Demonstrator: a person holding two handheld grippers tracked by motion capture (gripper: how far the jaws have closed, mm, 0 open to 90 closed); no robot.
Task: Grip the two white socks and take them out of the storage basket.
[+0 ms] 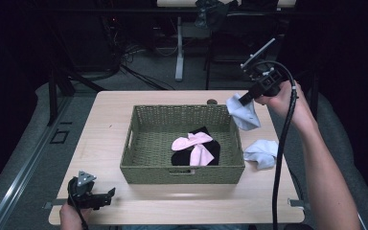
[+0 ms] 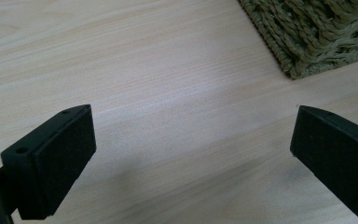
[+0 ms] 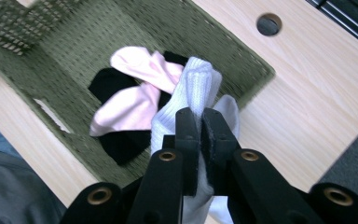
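1. The left gripper (image 1: 106, 195) rests at the near left table (image 1: 100, 143) edge, jaws spread over bare wood.
2. The right gripper (image 1: 243, 100) pinches a white sock (image 1: 244, 115) that hangs above the basket's (image 1: 182, 173) far right corner.
3. The sock looks light, soft and limp; it drapes and may slip, so a firm pinch on bunched fabric suits best.
4. A second white sock (image 1: 262, 152) lies on the table just right of the basket; pink socks (image 1: 192, 146) lie inside.

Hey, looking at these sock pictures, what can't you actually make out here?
- Black sock in the basket: in the high view and the right gripper view the pink socks cover most of it.
- White sock in the right gripper: its lower end is hidden behind the jaws in the right gripper view.
- Second white sock on the table: crumpled, its shape unclear in the high view.
- Left gripper: too small and dark in the high view.
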